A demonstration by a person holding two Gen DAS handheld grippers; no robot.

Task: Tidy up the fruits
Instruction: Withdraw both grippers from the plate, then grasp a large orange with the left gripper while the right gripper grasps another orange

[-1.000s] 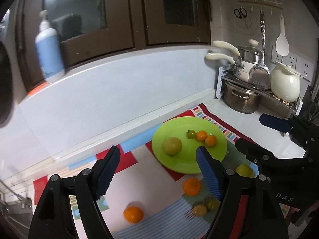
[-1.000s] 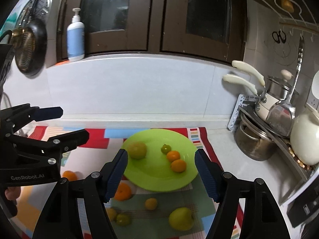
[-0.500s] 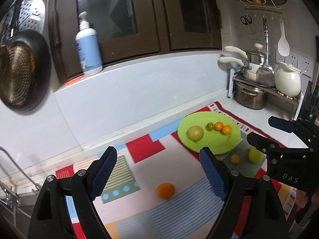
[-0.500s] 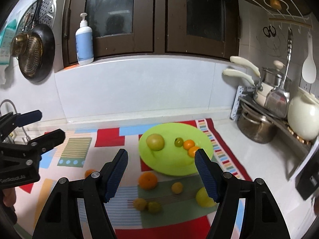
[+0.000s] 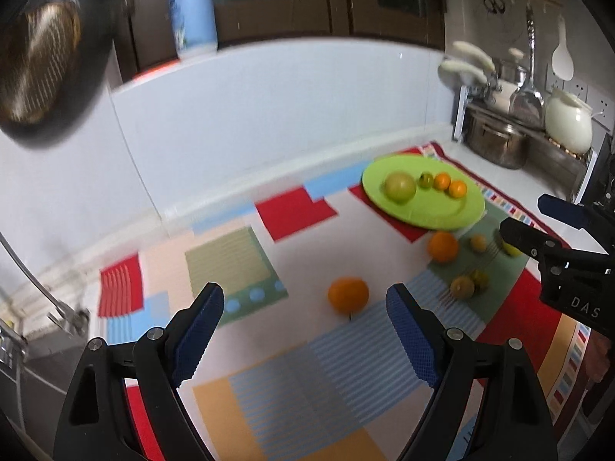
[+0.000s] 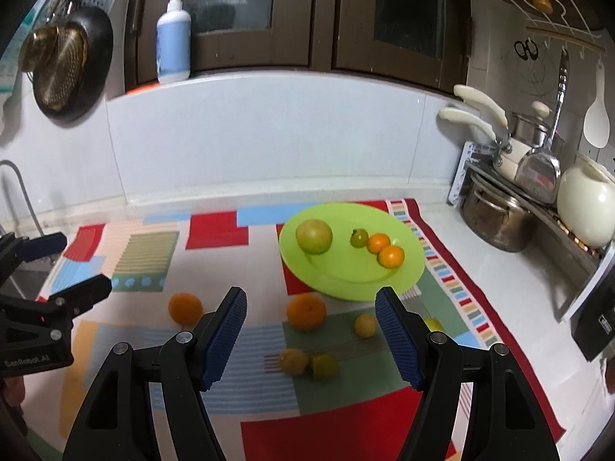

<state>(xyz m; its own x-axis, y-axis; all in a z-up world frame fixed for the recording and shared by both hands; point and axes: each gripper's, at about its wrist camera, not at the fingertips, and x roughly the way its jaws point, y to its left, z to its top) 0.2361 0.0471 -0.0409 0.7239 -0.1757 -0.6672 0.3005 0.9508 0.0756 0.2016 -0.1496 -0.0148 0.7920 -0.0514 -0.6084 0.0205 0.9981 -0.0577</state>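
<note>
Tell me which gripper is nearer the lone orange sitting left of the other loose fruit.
Left. The left gripper hangs open just before the lone orange; the right gripper is off to its right, nearer another orange.

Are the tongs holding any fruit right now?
No. Both the left tongs and the right tongs are open and empty; the oranges lie on the mat.

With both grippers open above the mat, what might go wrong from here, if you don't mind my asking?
1. The orange ahead of the left gripper is round and lies loose on the mat; a nudge may roll it.
2. Fruit added carelessly may knock the small oranges on the shallow plate.
</note>
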